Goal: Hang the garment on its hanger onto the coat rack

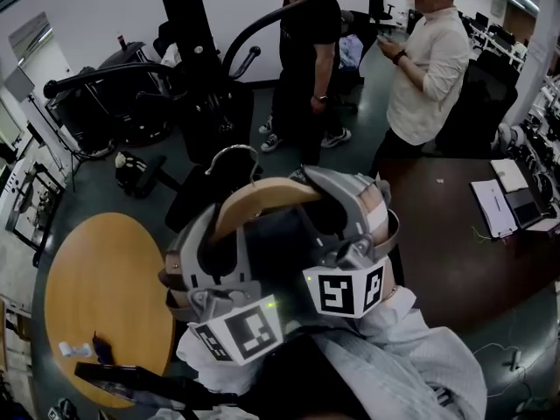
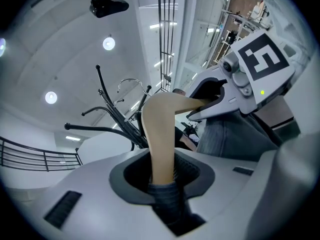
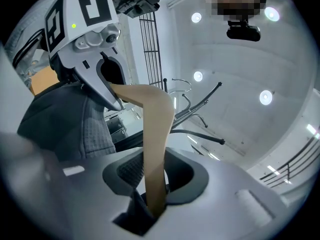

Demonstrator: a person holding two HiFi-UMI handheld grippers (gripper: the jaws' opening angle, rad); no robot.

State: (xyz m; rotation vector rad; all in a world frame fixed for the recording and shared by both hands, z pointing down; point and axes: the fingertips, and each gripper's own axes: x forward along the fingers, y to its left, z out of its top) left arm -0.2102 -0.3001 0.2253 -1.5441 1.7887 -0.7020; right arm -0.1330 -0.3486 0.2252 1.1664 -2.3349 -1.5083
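Short of the coat rack (image 1: 194, 42), the left gripper (image 1: 214, 245) clamps the wooden hanger (image 1: 262, 201), garment (image 2: 225, 139) draped beneath. With jaws of the right gripper (image 1: 350, 221) opening round it, the hanger could tilt and slip.

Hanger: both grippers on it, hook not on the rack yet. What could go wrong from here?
1. The right gripper is opening its jaws with an arm of the wooden hanger between them. That end may sag, leaving only the left gripper holding.
2. The metal hook hangs on no arm of the coat rack yet, and those arms crowd together. It could catch the wrong one.
3. A tilt could let the dark garment slide off.
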